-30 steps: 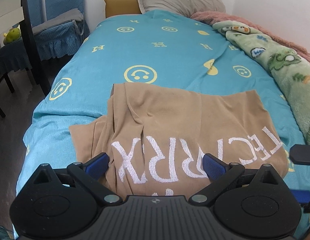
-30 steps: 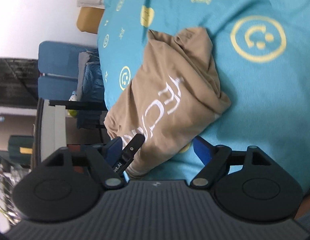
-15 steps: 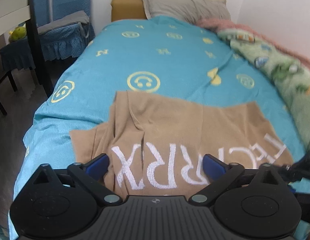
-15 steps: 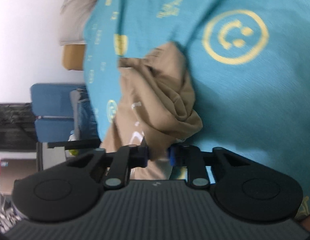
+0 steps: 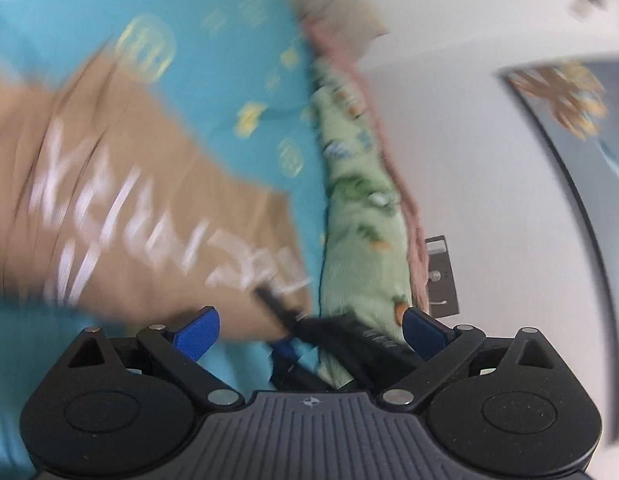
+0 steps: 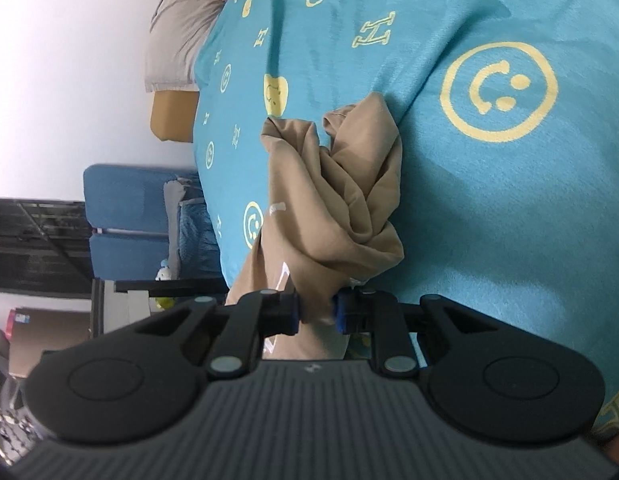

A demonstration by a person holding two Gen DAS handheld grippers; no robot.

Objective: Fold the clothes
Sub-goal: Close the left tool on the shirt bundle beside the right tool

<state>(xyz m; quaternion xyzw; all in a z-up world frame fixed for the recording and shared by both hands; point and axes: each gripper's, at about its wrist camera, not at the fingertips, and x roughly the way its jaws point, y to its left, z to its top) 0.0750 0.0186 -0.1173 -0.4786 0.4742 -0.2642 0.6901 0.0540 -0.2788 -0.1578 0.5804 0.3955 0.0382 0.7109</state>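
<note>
**Tan shirt pinched at one end on the bed**

The tan shirt [image 6: 341,200] is spread on the bed [image 6: 489,220], which is covered by a turquoise sheet printed with yellow smiley faces and letters. In the right wrist view, the end of the shirt nearest the camera is gathered into a bunched, twisted wad, and this wad is clamped between the blue pads of the right hand-held gripper [image 6: 315,314], whose jaws are drawn close together on the cloth. Beyond the grip, the fabric is seen piled in loose folds on the sheet, with part of a white printed letter showing beside the wad.

In the left wrist view, which is heavily blurred, the shirt [image 5: 121,200] is seen lying flat on the sheet with its white lettering facing up. The left hand-held gripper [image 5: 309,330] is held with its jaws spread wide and nothing between the pads. The right hand-held gripper [image 5: 329,336] is seen as a dark shape at the shirt's near corner, between those spread pads.

A green patterned blanket [image 5: 357,200] lies along the far edge of the bed from the shirt, against a white wall [image 5: 469,160]. A grey pillow [image 6: 181,28] rests at the head of the bed. No containers are in view.
</note>
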